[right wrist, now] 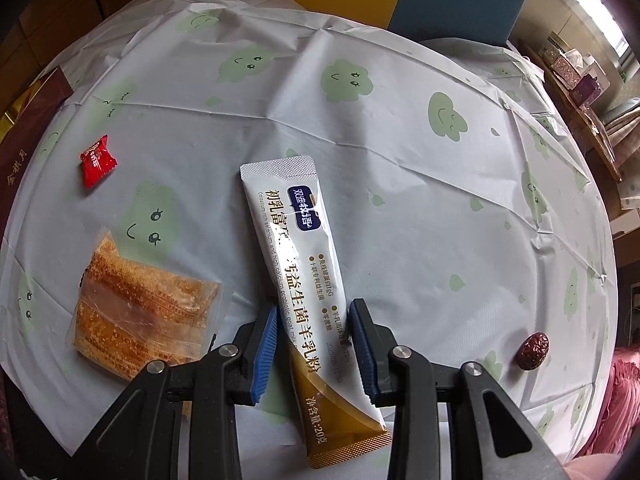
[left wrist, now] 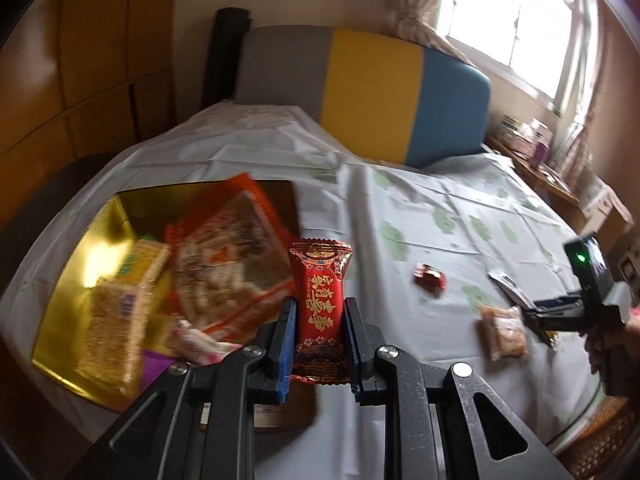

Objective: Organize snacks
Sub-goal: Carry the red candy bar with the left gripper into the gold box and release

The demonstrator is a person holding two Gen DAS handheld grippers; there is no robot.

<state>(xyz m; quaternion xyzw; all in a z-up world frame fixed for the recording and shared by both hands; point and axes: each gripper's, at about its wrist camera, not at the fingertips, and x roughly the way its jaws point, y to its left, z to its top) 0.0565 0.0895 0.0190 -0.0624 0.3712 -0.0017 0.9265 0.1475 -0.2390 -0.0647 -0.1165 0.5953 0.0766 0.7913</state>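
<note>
We have the left gripper (left wrist: 320, 332) clamped on a red wrapped sweet (left wrist: 320, 304), its blue pads pressing the lower half of the packet while the upper half stands free beyond the fingertips. The wrapper is glossy and gripped only by its sides, so we judge it could slide or twist out if we swing it too briskly. Just left of and beyond that gripper sits the gold tray (left wrist: 100, 240), already crowded with rice crackers (left wrist: 120, 308) and a large orange packet (left wrist: 232, 256). The sweet could land on that heap and slip off the near rim onto the tablecloth (left wrist: 420, 208).

On the right, the right gripper (right wrist: 316, 340) straddles a long white sachet (right wrist: 296, 264) lying flat on the cloth. The jaws stand narrow, the right pad against the sachet's edge, the left pad perhaps just apart; we cannot tell whether it is truly pinched. A flat, thin sachet may simply skid, or the fingertips may snag the cloth instead.

Left of the right gripper lies a clear-wrapped biscuit (right wrist: 144, 308), farther left a small red candy (right wrist: 96, 162), and near right a red date (right wrist: 534, 350), all still loose.
</note>
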